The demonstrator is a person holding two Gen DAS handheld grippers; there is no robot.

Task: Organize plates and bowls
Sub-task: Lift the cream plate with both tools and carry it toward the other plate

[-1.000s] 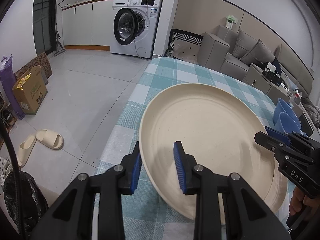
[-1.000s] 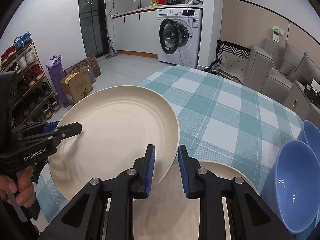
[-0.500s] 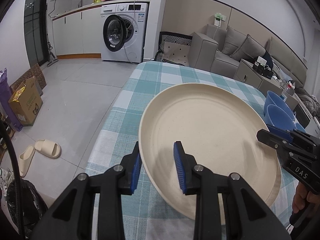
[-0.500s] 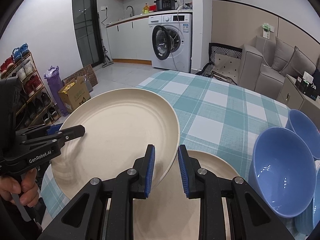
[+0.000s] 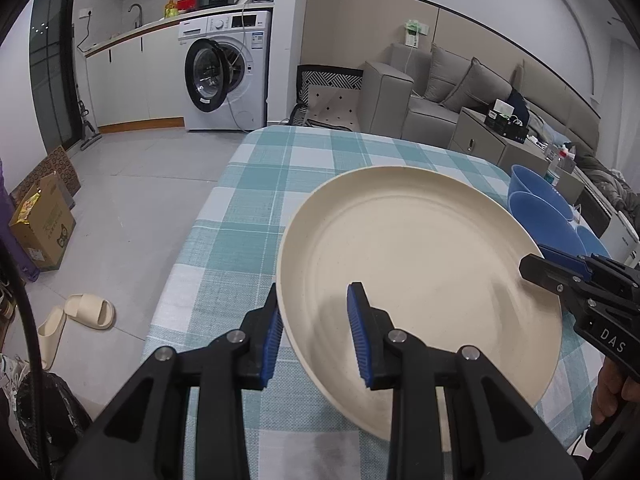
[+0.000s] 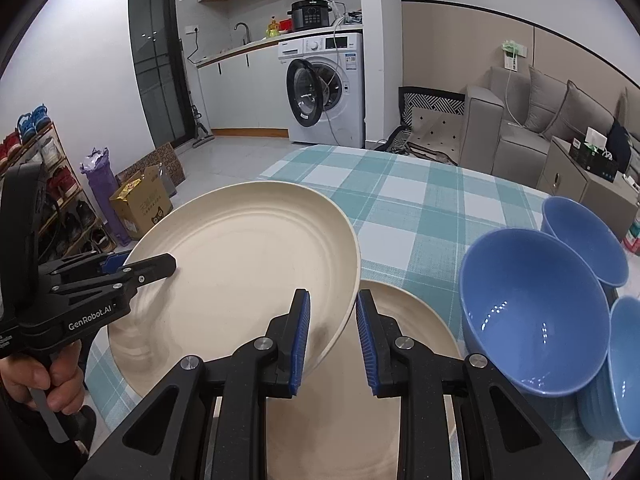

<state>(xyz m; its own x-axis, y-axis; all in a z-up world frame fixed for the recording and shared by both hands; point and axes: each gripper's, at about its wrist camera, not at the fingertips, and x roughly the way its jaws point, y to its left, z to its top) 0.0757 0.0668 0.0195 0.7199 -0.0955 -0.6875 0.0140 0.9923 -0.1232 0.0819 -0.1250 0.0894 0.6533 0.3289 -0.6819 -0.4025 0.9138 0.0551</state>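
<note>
From the left wrist, the left gripper [image 5: 318, 334] straddles the near rim of a cream plate [image 5: 416, 280] — fingers part-open, one under the rim, one over it, with a gap to the upper pad, so a firm grip cannot be confirmed. Blue bowls [image 5: 540, 208] sit beyond, to its right. From the right wrist, the right gripper [image 6: 333, 340] straddles the plate's opposite rim, part-open, grip likewise unclear; a second plate [image 6: 408, 320] lies beneath on the checked tablecloth [image 6: 420, 208].
</note>
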